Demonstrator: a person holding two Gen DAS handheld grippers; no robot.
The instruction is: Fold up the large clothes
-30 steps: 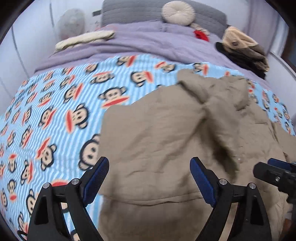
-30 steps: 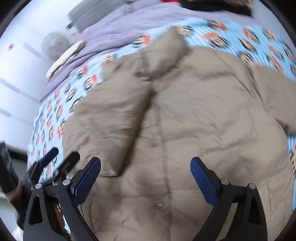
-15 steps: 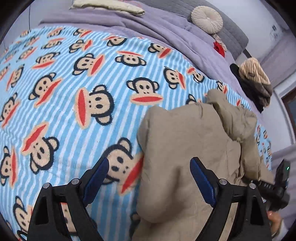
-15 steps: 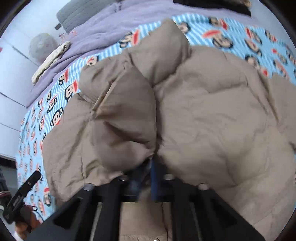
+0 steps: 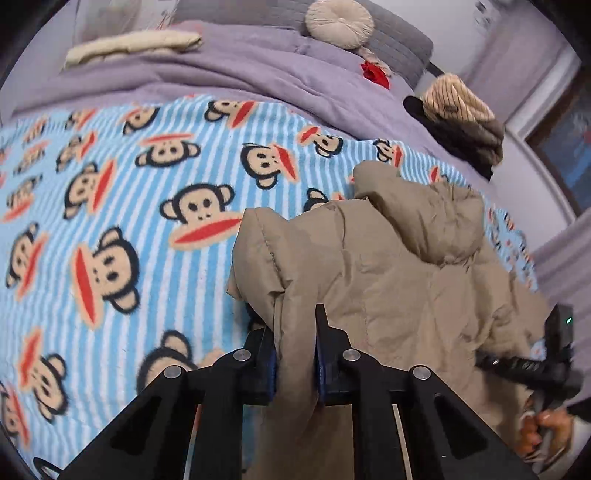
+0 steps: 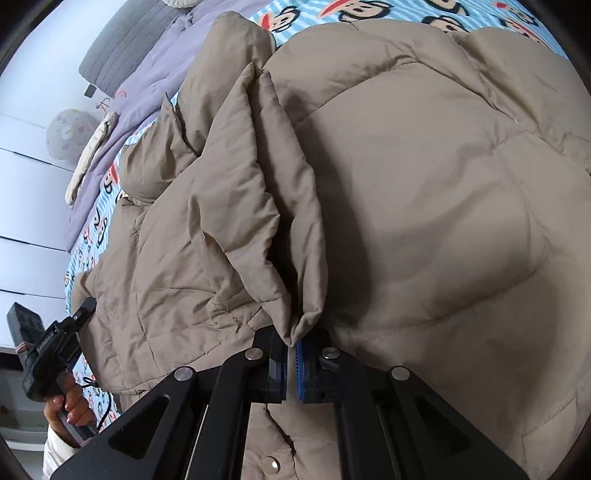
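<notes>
A large tan puffer jacket (image 5: 388, 277) lies on the bed, its hood toward the pillows. My left gripper (image 5: 295, 332) is at the jacket's left edge; its jaws are closing and the blue pads press a thick fold of the fabric. In the right wrist view the jacket (image 6: 424, 184) fills the frame. My right gripper (image 6: 291, 343) is shut on a bunched fold of it, the sleeve crumpled just above the pads. A hand holds the left gripper (image 6: 51, 343) at the lower left there. The right gripper (image 5: 535, 365) shows at the left view's right edge.
The jacket rests on a blue striped monkey-print blanket (image 5: 110, 184). Behind it lie a purple duvet (image 5: 240, 66), a cream folded garment (image 5: 133, 44), a round cushion (image 5: 340, 22) and a pile of clothes (image 5: 461, 122) at the far right.
My left gripper swung to the jacket's left edge and closed on a fold. My right gripper closed on the fabric first, came lower and rolled, and the jacket bunched up around it.
</notes>
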